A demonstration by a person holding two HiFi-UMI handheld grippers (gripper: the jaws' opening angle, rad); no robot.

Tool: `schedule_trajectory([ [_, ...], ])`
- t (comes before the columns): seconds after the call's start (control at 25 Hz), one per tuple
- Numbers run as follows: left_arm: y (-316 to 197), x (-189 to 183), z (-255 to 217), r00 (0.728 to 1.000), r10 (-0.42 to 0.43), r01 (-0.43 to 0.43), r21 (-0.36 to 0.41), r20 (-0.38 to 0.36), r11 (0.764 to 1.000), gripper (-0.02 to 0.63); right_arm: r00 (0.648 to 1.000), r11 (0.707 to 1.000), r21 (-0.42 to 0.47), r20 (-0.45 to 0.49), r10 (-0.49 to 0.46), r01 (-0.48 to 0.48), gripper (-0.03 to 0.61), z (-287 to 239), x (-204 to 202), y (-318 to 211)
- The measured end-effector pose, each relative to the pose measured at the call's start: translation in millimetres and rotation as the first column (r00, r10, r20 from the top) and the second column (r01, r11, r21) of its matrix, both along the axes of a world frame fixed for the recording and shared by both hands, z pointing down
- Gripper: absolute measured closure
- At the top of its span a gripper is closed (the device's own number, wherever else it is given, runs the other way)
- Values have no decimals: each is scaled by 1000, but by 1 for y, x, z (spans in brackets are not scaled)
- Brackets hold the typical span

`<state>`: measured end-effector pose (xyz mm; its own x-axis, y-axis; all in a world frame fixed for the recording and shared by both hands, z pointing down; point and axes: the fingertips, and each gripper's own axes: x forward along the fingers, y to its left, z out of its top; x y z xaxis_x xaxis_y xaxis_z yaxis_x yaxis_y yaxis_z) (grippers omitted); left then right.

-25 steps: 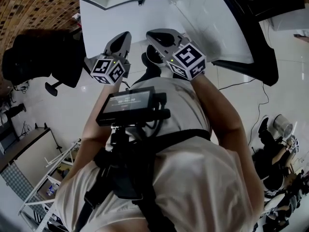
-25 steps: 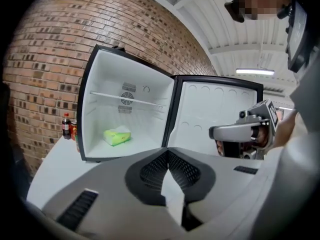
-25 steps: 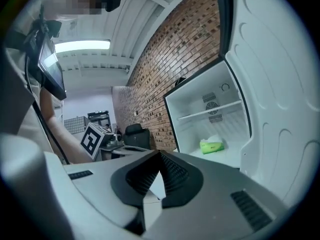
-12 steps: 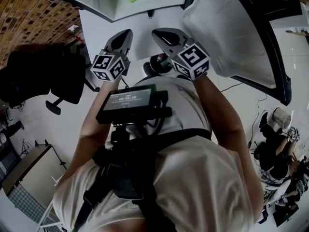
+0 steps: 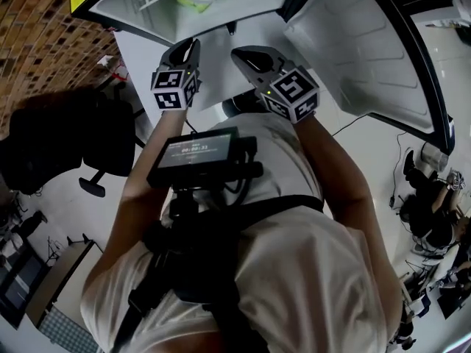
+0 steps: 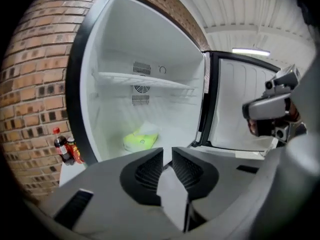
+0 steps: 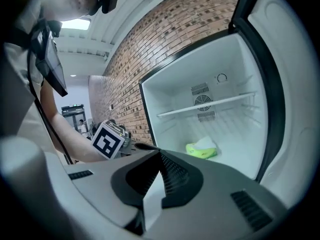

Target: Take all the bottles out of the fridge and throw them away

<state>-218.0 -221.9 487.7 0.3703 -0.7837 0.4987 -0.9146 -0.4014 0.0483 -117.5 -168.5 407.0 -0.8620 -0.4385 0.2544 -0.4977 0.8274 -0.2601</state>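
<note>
Before the open fridge, left gripper slightly open, right gripper closed, both empty, we judged the green pack inside no target; bottles stood just left of the fridge.

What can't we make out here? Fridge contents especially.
- Fridge floor, front part: blocked by the left gripper and right gripper in their own views.
- Red item beside the cola bottle: left gripper view, too small to tell bottle from can, partly behind the bottle.
- Green pack: print too small in every view.
</note>
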Motion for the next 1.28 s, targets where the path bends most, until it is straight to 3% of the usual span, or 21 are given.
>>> schedule_trajectory([
  [0.08,-17,5,4,986,51,-53,6,156,999,538,1000,1000,-3,8,21,-21,577,-1,3,-11],
  [0.12,-25,8,8,962,81,-88,14,261,996,537,999,1000,-3,11,31,-31,577,-3,6,-15],
  [0.24,-49,18,27,847,167,-189,-7,504,982,494,998,998,-11,20,54,-54,577,-3,18,-24],
  [0.32,-66,24,42,805,203,-204,-60,558,977,443,998,998,-24,27,63,-62,577,-2,27,-29],
  [0.4,-86,23,56,797,210,-173,-118,566,978,394,997,997,-35,37,71,-70,577,-1,36,-36],
  [0.48,-105,20,68,774,218,-151,-162,594,975,393,994,994,-57,57,92,-89,577,-1,46,-44],
  [0.56,-118,13,82,720,242,-149,-196,650,969,393,991,991,-80,73,113,-107,577,0,57,-50],
  [0.68,-128,-3,104,616,293,-152,-255,731,955,394,990,989,-90,69,126,-119,577,3,70,-53],
  [0.72,-130,-5,108,595,308,-154,-271,743,950,420,989,988,-94,66,132,-125,577,5,74,-54],
  [0.76,-131,-6,111,582,320,-159,-281,748,947,490,989,987,-96,62,136,-130,577,6,78,-55],
  [0.84,-133,-4,107,581,326,-175,-276,746,945,588,989,987,-93,49,136,-132,577,6,84,-57],
  [0.88,-134,-2,101,593,316,-179,-261,741,949,597,990,987,-91,46,136,-131,577,6,85,-59],
  [1.08,-122,9,57,709,207,-158,-135,674,978,603,989,989,-89,68,128,-122,577,3,81,-67],
  [1.28,-89,11,18,803,163,-157,-60,573,986,603,991,992,-63,65,113,-109,577,-4,62,-62],
])
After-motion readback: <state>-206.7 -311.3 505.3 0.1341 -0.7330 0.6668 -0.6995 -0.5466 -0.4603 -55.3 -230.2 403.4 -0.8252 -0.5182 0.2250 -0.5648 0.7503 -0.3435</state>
